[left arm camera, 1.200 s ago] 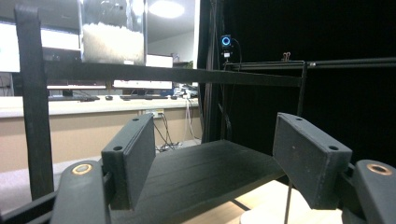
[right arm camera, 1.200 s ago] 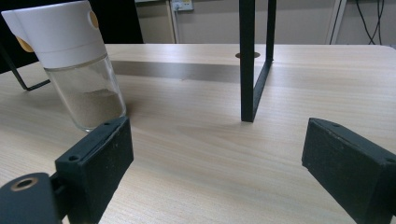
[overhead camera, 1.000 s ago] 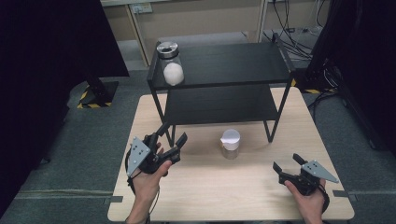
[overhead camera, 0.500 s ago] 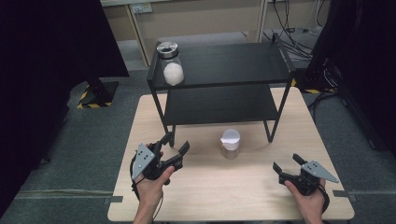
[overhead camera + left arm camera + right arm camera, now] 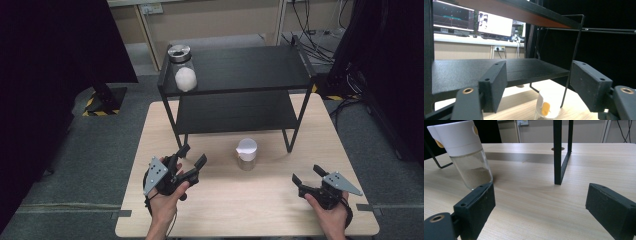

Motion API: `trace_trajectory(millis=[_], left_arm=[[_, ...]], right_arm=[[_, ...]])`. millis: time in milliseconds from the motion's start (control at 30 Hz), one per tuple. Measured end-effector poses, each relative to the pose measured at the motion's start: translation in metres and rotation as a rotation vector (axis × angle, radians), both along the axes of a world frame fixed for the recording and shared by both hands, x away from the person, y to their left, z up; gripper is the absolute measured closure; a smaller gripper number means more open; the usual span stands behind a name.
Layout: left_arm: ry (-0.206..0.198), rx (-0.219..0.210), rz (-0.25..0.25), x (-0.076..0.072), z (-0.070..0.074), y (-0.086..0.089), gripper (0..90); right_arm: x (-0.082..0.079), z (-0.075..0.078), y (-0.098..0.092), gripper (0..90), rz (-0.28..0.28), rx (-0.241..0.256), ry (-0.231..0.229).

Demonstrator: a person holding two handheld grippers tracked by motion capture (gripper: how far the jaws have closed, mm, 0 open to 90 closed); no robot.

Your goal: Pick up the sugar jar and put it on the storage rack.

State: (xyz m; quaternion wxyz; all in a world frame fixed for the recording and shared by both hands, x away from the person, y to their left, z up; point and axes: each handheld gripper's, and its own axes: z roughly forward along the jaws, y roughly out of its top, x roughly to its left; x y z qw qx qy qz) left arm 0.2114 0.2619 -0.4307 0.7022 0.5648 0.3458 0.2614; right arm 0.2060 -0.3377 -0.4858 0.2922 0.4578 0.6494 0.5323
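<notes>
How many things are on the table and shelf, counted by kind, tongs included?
Tongs: 2, left and right
Glass jars: 2, white-capped jar on the table, metal-lidded jar on the top shelf
Black shelf rack: 1
Total: 5

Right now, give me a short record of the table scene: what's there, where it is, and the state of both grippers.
surface: light wooden table
rack: black two-tier shelf at the table's far side
top tier: glass jar with metal lid, white contents
table item: white-capped glass shaker, tan powder inside, in front of the shelf
left gripper: open, empty, raised, pointing toward the shelf
right gripper: open, empty, low over the table
</notes>
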Motion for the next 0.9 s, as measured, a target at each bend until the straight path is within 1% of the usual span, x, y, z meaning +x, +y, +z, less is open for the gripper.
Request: trace_trajectory(millis=[33, 67, 133, 200, 233, 300, 400, 467, 500, 567, 600, 633, 667, 700, 733, 767, 867, 900], left_arm=[[0.008, -0.006, 0.002, -0.001, 0.000, -0.001, 24.9], [0.010, -0.004, 0.006, -0.001, 0.000, -0.001, 23.6], [0.014, -0.007, 0.012, -0.003, -0.001, -0.002, 23.5], [0.001, 0.021, 0.036, -0.005, -0.003, -0.005, 22.7], [0.008, 0.035, 0.044, -0.006, -0.002, -0.005, 21.9], [0.055, 0.042, 0.030, -0.004, 0.000, -0.003, 21.1], [0.085, 0.068, 0.031, -0.003, -0.002, -0.004, 21.1], [0.086, 0.086, 0.033, -0.002, -0.004, -0.005, 21.3], [0.086, 0.087, 0.034, -0.002, -0.005, -0.006, 22.1], [0.070, 0.108, 0.051, -0.003, -0.008, -0.009, 22.0], [0.070, 0.108, 0.051, -0.003, -0.008, -0.009, 21.9], [0.060, 0.122, 0.059, -0.003, -0.011, -0.011, 21.9], [0.057, 0.127, 0.065, -0.004, -0.013, -0.012, 21.9], [0.036, 0.140, 0.076, -0.004, -0.017, -0.014, 21.9], [0.024, 0.155, 0.086, -0.004, -0.019, -0.016, 22.0], [0.021, 0.167, 0.095, -0.004, -0.022, -0.017, 22.0], [0.029, 0.187, 0.124, -0.003, -0.030, -0.020, 21.8], [0.038, 0.194, 0.131, -0.003, -0.033, -0.021, 21.7]], right_arm=[[0.000, 0.000, 0.000, 9.1, 0.000, 0.001, 0.000], [0.000, 0.000, 0.000, 9.1, 0.001, 0.002, 0.000], [0.000, 0.000, -0.001, 9.1, 0.001, 0.004, 0.000], [0.000, 0.000, -0.001, 9.1, 0.002, 0.005, 0.000], [0.000, 0.000, -0.001, 9.1, 0.002, 0.005, 0.000], [0.000, 0.000, -0.001, 9.1, 0.003, 0.006, 0.000], [0.000, 0.000, -0.002, 9.1, 0.005, 0.010, 0.005], [0.000, 0.000, -0.002, 9.1, 0.006, 0.010, 0.004], [0.000, 0.000, -0.002, 9.1, 0.006, 0.010, 0.004], [0.001, 0.000, -0.002, 9.1, 0.006, 0.011, 0.005], [0.001, 0.000, -0.002, 9.1, 0.005, 0.011, 0.005], [0.000, 0.000, -0.002, 9.1, 0.005, 0.011, 0.005], [0.000, 0.000, -0.002, 9.1, 0.005, 0.011, 0.004], [0.000, 0.000, -0.002, 9.1, 0.005, 0.011, 0.004], [0.001, 0.000, -0.002, 9.1, 0.005, 0.012, 0.004], [0.001, 0.000, -0.002, 9.1, 0.006, 0.012, 0.004], [0.000, -0.001, -0.003, 9.1, 0.006, 0.015, 0.003], [0.000, -0.001, -0.003, 9.1, 0.006, 0.015, 0.003]])
